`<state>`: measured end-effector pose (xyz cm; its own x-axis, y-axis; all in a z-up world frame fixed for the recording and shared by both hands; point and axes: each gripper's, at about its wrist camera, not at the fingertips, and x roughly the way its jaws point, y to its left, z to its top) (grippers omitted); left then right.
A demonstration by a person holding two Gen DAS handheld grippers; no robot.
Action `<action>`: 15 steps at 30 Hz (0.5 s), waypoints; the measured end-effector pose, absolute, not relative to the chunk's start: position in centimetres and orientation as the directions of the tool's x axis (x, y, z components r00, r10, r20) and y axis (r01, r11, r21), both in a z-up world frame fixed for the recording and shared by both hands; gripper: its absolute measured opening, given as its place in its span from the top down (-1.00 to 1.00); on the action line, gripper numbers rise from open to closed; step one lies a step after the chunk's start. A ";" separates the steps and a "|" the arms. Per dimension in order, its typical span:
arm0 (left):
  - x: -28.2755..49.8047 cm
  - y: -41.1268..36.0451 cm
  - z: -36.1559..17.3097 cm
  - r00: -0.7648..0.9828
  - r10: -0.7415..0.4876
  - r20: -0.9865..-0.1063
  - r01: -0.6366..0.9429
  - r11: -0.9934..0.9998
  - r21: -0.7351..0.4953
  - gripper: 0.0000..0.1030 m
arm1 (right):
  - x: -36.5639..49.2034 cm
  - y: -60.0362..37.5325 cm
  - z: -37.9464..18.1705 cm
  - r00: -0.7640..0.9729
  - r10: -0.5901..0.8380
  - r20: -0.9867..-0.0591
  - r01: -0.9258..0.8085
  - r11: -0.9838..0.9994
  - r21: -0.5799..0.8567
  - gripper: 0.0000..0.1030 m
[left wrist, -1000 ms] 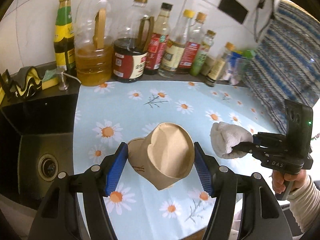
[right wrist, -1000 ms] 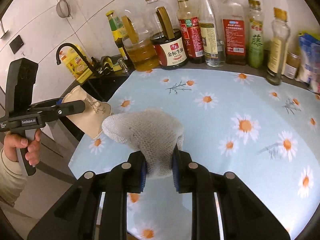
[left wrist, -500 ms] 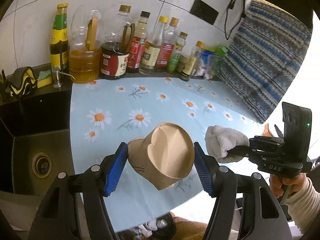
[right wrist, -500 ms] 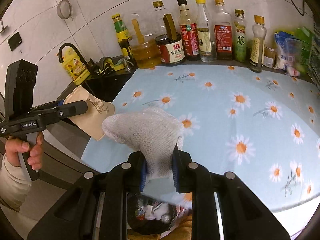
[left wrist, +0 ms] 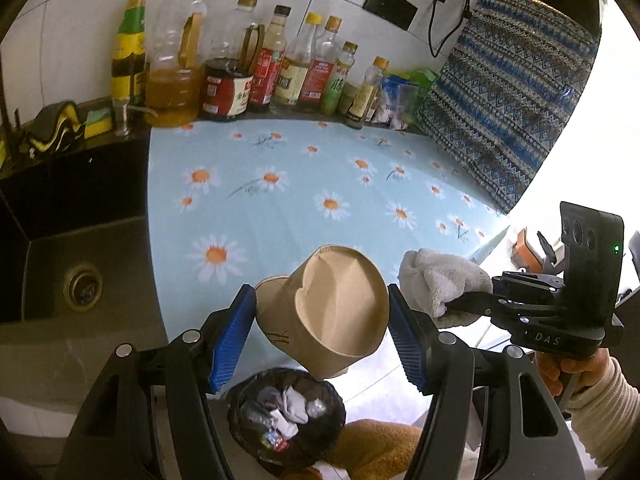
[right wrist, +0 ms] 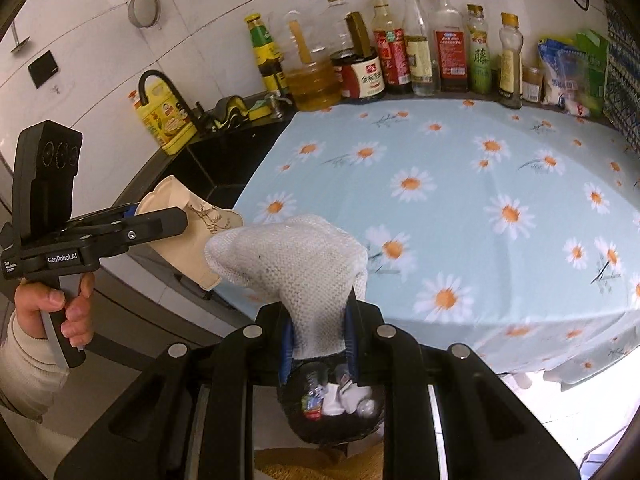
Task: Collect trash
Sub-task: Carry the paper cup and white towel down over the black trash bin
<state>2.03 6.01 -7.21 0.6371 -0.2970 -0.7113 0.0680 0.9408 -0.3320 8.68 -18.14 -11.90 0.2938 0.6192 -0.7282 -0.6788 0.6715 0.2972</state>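
So compared with a second back, both hands have pulled away from the bottles toward the near edge of the worktop (left wrist: 280,208). Earlier the cup and the cloth hung over the daisy tablecloth with no bin showing; half a second ago the bin just peeked in at the bottom, and now it's properly in view.

The left hand-held gripper (left wrist: 322,322) has its blue pads clamped on either side of a crumpled brown paper cup (left wrist: 332,312), mouth tilted toward the camera, same grip as before. The cup now sits over the worktop's front edge, with the black-lined trash bin (left wrist: 286,420) just below it in the left wrist view. The bin already has white tissue and some wrappers in it.

The right hand-held gripper (right wrist: 318,336) is squeezed shut on a bunched white knitted cloth (right wrist: 296,264), which looks like a glove, unchanged in the jaws. In the right wrist view the bin (right wrist: 332,424) shows straight down between the fingers, under the cloth. From the left camera the cloth (left wrist: 436,280) hangs just right of the cup, near but not touching.

The sink (left wrist: 80,272) on the left and the row of oil and sauce bottles (left wrist: 256,68) along the wall look smaller and farther off than before. A cream sleeve and hand (right wrist: 60,308) grip the left tool's handle.
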 end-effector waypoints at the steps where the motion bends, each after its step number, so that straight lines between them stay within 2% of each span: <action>1: 1.6 6.0 -7.4 0.635 -0.292 -0.715 0.061 0.942 -0.331 -0.22 | 8.3 -18.1 -12.2 0.286 0.621 -0.729 -0.681 0.667 0.302 0.57; 15: -1.8 5.4 -12.8 0.531 -0.257 -0.807 -0.086 0.931 -0.354 -0.23 | 5.6 -18.2 -18.1 0.119 0.633 -0.765 -0.702 0.599 0.386 0.57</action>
<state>-1.79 5.40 -12.82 0.5308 -0.2573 -0.8075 -0.0863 0.9314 -0.3536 5.60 -18.25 -18.12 0.1186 0.6329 -0.7651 -0.7017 0.5986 0.3864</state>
